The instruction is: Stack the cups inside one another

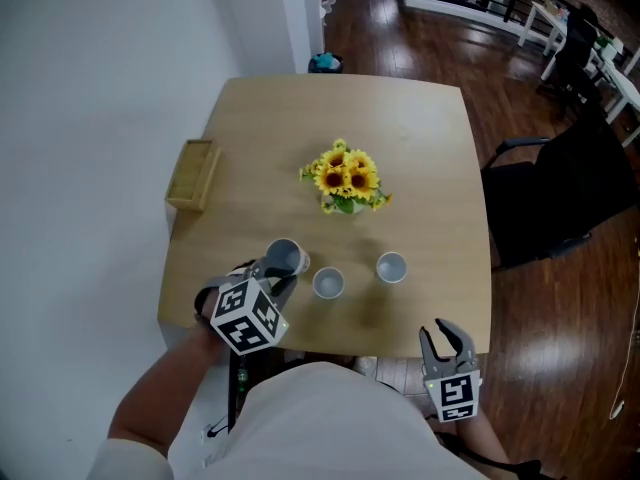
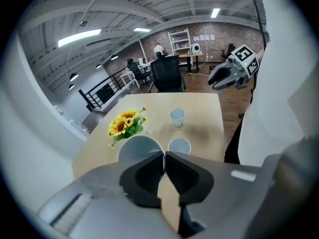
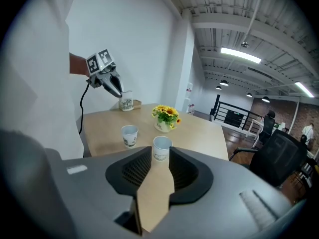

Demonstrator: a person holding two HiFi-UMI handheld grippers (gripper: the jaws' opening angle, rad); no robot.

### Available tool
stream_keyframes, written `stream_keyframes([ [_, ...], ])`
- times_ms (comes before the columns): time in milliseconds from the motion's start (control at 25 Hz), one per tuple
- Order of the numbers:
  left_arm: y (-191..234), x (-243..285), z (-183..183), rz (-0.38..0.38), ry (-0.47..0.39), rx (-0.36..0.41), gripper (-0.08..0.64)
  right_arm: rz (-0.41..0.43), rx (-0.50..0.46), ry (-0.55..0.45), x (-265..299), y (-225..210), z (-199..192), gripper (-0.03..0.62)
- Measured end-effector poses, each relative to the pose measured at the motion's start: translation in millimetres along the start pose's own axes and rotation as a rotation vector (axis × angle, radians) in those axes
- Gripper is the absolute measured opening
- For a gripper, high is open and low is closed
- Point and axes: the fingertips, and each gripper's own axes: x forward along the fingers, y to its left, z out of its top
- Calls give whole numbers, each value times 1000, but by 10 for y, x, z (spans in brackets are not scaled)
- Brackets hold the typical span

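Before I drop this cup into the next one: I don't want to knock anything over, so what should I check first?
1. Left gripper shut on the held cup's rim: ok.
2. Held cup above the middle cup: not ok, it is off to that cup's left.
3. Middle cup upright and empty: ok.
4. Right cup standing apart from the middle cup: ok.
5. Right gripper open, empty, back by the table's near edge: ok.
6. Flowers out of the path: ok.
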Motion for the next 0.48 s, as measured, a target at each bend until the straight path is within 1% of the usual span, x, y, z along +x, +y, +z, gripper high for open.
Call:
stream_keyframes([
  [120, -191, 92, 208, -31, -11, 59, 25, 2, 12, -8, -32, -25, -22, 117],
  [240, -398, 272, 305, -60, 3, 109, 25, -8, 16, -5, -96, -106, -69, 117],
  [360, -560, 470, 295, -72, 34, 144, 25, -11, 5, 8, -169, -160, -146, 117],
  [480, -646, 630, 232, -75, 63, 155, 25, -20, 28, 9, -234, -212, -220, 117],
])
